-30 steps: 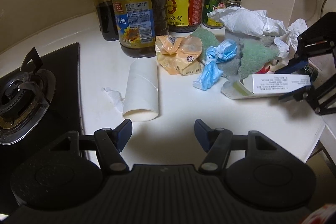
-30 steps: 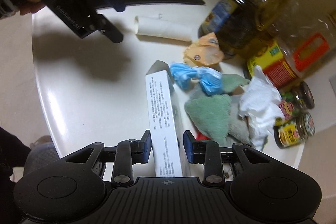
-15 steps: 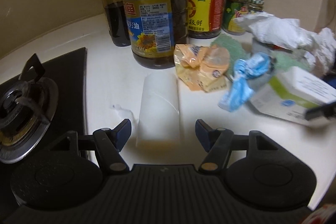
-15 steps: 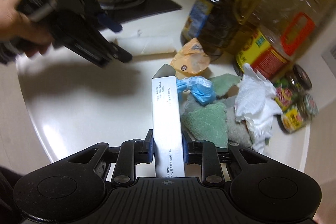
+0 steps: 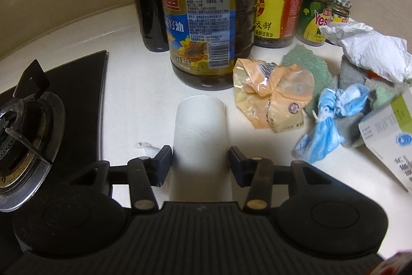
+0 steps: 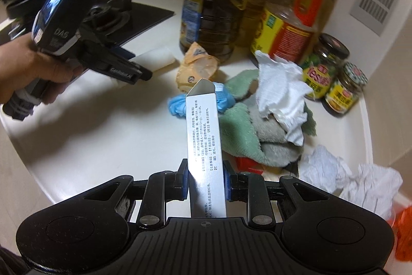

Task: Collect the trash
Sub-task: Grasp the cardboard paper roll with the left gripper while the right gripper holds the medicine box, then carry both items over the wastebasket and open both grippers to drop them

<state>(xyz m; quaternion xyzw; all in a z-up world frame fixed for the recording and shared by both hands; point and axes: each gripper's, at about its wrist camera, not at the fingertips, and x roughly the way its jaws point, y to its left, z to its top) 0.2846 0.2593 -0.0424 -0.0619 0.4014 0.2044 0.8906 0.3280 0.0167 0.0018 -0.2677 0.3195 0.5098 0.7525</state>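
Here the left tongs [image 5: 199, 161] stand open astride a cardboard tube [image 5: 200, 135] lying on the white worktop [image 5: 123, 84]. The right tongs [image 6: 205, 181] grip a white printed carton [image 6: 204, 143], raised above the litter: blue mask [image 5: 327, 125], orange wrapper [image 5: 273, 94], crumpled paper [image 6: 280, 97], green cloths [image 6: 239, 135]. Behind the tube stands a sunflower-oil bottle [image 5: 206, 25], dark oil inside; a jar [image 5: 315, 14] reads "Yes".

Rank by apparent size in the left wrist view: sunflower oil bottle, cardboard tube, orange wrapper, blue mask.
1. sunflower oil bottle
2. cardboard tube, though nearness to the camera enlarges it
3. orange wrapper
4. blue mask, close to the wrapper
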